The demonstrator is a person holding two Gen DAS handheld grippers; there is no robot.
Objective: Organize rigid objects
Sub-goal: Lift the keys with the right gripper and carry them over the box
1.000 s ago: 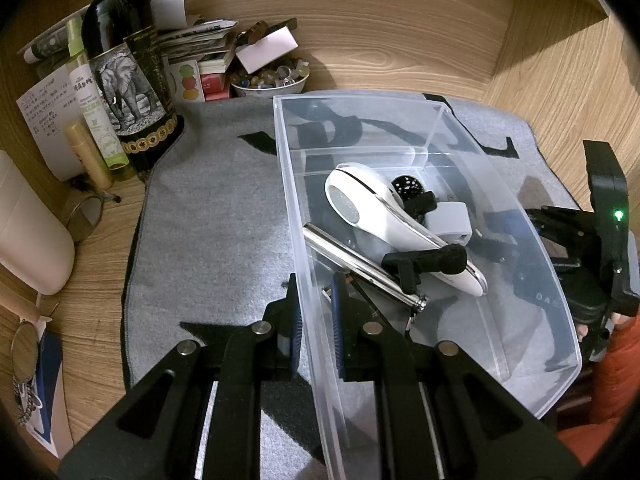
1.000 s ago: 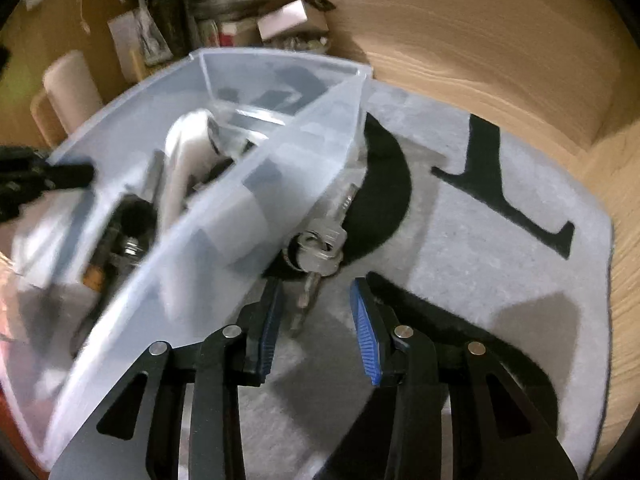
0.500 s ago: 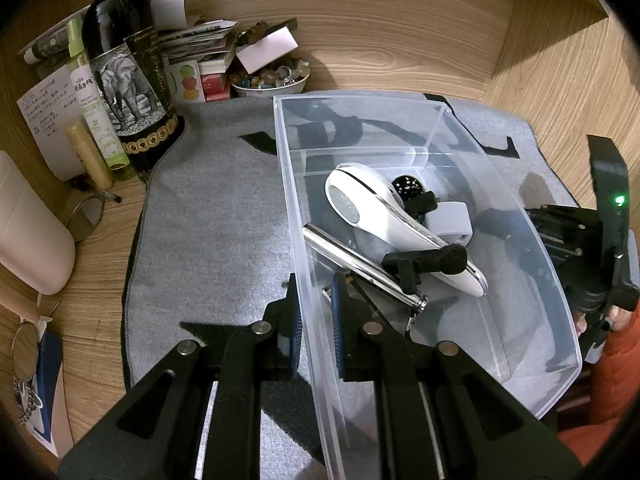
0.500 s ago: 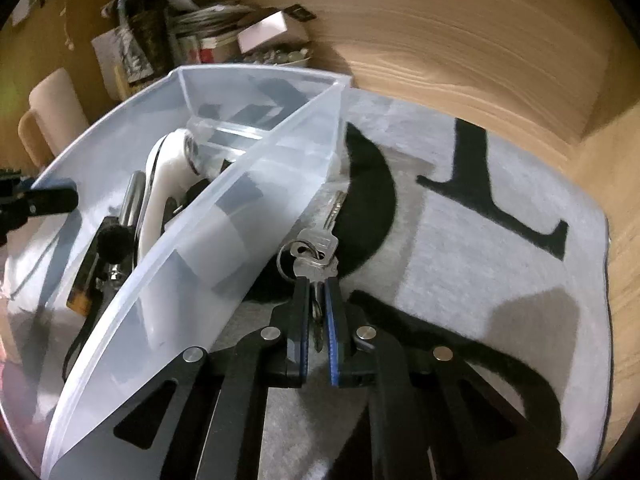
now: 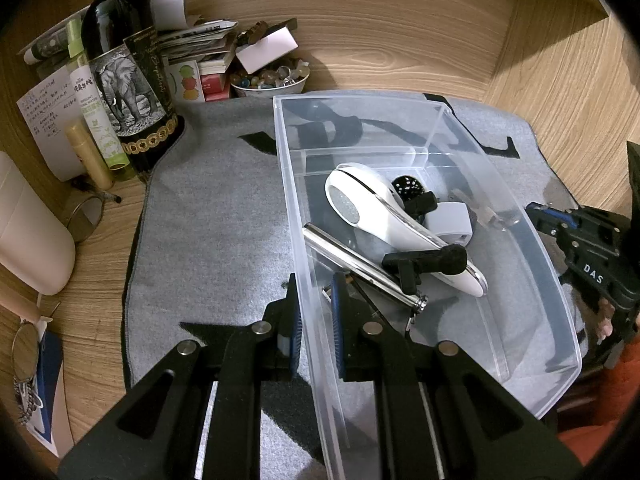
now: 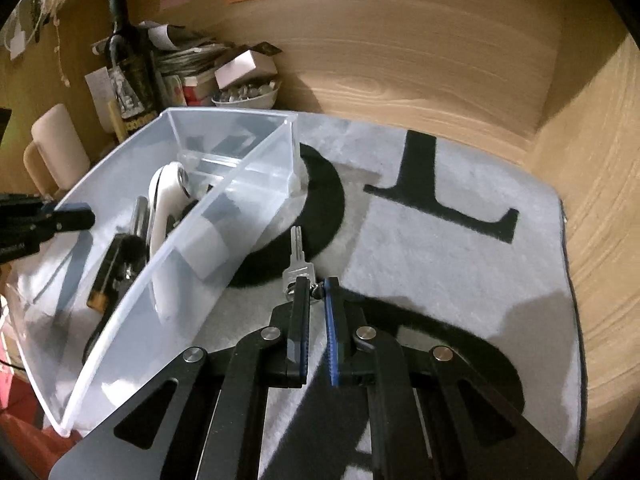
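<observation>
Right wrist: tongs (image 6: 316, 286) pinching keys (image 6: 298, 260).

The right gripper's fingers (image 6: 308, 308) are covering the ring end of the keys (image 6: 296, 258), so only 1 blade is showing clearly. The frosted wall of the bin (image 6: 188, 236) is blurring the white handle (image 6: 164, 200) and the dark pieces beside it. In the left view, the bin (image 5: 558, 320) wall is hiding part of the right gripper (image 5: 548, 216), and the picture's edge is cutting off the bottle (image 5: 120, 40) neck and the glasses (image 5: 24, 350).
</observation>
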